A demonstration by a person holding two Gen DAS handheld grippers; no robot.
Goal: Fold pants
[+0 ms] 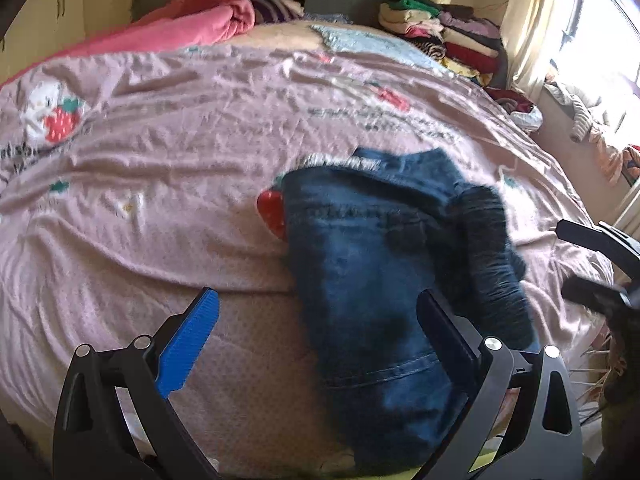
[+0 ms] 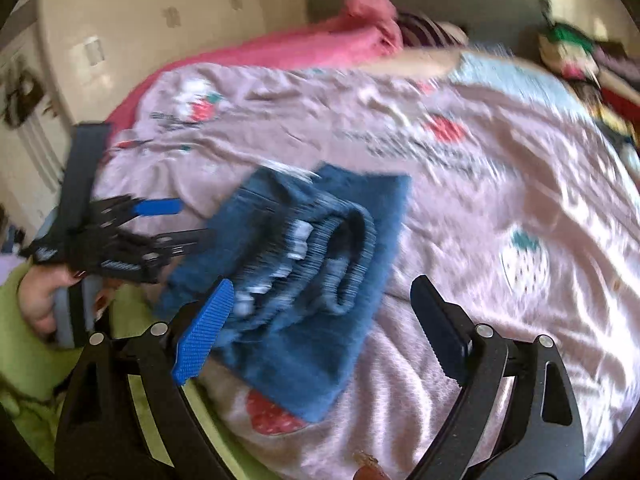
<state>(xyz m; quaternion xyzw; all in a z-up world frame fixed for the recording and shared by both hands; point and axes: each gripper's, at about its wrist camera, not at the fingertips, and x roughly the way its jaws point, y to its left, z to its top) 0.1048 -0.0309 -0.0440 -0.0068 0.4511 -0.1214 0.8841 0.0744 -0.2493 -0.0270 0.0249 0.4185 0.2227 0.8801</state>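
Both my grippers, left (image 1: 318, 334) and right (image 2: 322, 330), stand wide and empty over the jeans (image 1: 372, 280), seemingly folded already, so next I smooth or set aside.

The folded pants (image 1: 360, 264) lie on the bed (image 1: 180, 200) near its front edge. Behind them, a bundled blanket (image 1: 208, 12) sits far left and stacked clothes (image 1: 452, 36) far right.
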